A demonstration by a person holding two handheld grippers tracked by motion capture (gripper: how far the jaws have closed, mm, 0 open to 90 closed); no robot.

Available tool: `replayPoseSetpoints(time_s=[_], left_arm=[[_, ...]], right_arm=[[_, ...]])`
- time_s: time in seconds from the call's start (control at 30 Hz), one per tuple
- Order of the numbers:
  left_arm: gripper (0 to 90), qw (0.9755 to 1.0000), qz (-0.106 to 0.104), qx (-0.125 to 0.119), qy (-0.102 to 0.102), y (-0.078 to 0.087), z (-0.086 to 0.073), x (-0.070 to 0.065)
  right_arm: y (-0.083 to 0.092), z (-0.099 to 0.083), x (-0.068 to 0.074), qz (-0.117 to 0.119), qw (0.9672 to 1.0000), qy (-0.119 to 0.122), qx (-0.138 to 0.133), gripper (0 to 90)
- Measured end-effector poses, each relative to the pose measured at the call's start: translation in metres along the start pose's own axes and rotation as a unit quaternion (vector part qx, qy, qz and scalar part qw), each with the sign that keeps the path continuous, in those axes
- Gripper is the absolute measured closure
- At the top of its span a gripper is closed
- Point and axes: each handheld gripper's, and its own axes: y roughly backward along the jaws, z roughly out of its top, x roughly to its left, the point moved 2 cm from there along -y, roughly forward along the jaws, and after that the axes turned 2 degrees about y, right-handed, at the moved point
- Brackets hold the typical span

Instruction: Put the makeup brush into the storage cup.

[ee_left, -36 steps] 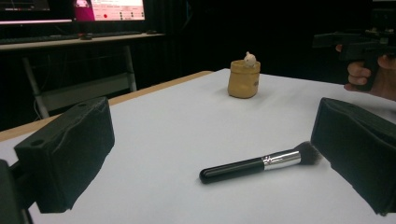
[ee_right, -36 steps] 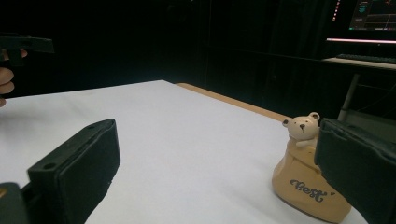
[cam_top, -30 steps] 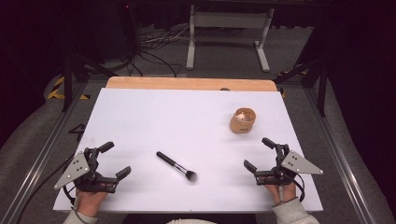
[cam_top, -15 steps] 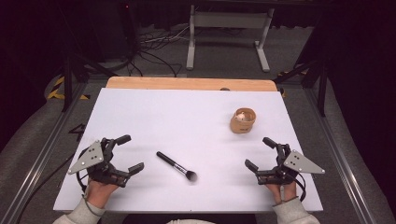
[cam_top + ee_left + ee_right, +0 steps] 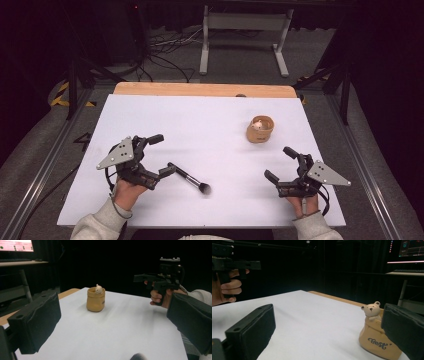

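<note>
Reaching with left gripper (image 5: 159,156), jaws wide, over makeup brush (image 5: 189,178) flat on tabletop (image 5: 210,120); I risk nudging thin handle, rolling it. Right gripper (image 5: 280,164) idle, jaws apart.

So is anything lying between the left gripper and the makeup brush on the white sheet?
Nothing visible does. The left gripper hangs open right at the handle end of the makeup brush, with bare white sheet around it. The bear pot stands well off to the right.
</note>
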Motion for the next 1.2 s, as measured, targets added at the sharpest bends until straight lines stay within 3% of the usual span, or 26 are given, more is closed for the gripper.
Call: replayPoseSetpoints(time_s=[0.2, 0.27, 0.47, 0.57, 0.63, 0.73, 0.83, 1.03, 1.07, 1.1, 1.13, 1.17, 1.2], left_arm=[[0.0, 0.9999, -0.012, 0.011, -0.001, -0.015, 0.003, 0.001], [0.0, 0.9994, -0.015, 0.028, -0.009, -0.021, 0.005, 0.002], [0.0, 0.9982, -0.015, 0.051, -0.028, -0.031, 0.009, 0.002], [0.0, 0.9962, -0.019, 0.077, -0.035, -0.036, 0.012, 0.002], [0.0, 0.9936, -0.018, 0.102, -0.045, -0.040, 0.013, 0.000], [0.6, 0.9877, -0.017, 0.142, -0.062, -0.045, 0.017, 0.001], [1.2, 0.9821, -0.026, 0.175, -0.067, -0.050, 0.020, 0.001], [1.5, 0.9671, -0.029, 0.238, -0.085, -0.060, 0.023, 0.002], [1.5, 0.9671, -0.029, 0.238, -0.085, -0.060, 0.023, 0.002], [1.5, 0.9622, -0.025, 0.256, -0.089, -0.064, 0.024, 0.003], [1.5, 0.9593, -0.026, 0.266, -0.090, -0.066, 0.024, 0.003], [1.6, 0.9593, -0.026, 0.266, -0.090, -0.066, 0.024, 0.003], [1.6, 0.9560, -0.027, 0.276, -0.095, -0.068, 0.025, 0.003]], right_arm=[[0.000, 0.000, 0.001, 0.000, 1.0000, 0.006, 0.001, 0.0], [-0.001, 0.000, 0.002, 0.004, 1.0000, 0.008, -0.001, 0.0], [-0.003, -0.001, 0.003, 0.012, 0.9999, 0.012, 0.002, 0.0], [-0.003, -0.003, 0.002, 0.011, 0.9999, 0.005, 0.003, 0.0], [-0.003, -0.003, 0.001, 0.007, 1.0000, 0.000, 0.002, 0.0], [-0.002, -0.003, 0.000, 0.006, 1.0000, -0.001, 0.002, 0.0], [-0.003, -0.003, 0.001, 0.008, 1.0000, -0.001, 0.002, 0.0], [-0.005, -0.004, -0.003, 0.003, 1.0000, -0.003, 0.004, 0.0], [-0.005, -0.004, -0.003, 0.003, 1.0000, -0.003, 0.004, 0.0], [-0.005, -0.005, -0.004, 0.002, 1.0000, -0.005, 0.007, 0.0], [-0.004, -0.005, -0.004, 0.002, 0.9999, -0.007, 0.007, 0.0], [-0.004, -0.005, -0.004, 0.002, 0.9999, -0.007, 0.007, 0.0], [-0.004, -0.005, -0.004, 0.002, 1.0000, -0.007, 0.007, 0.0]])
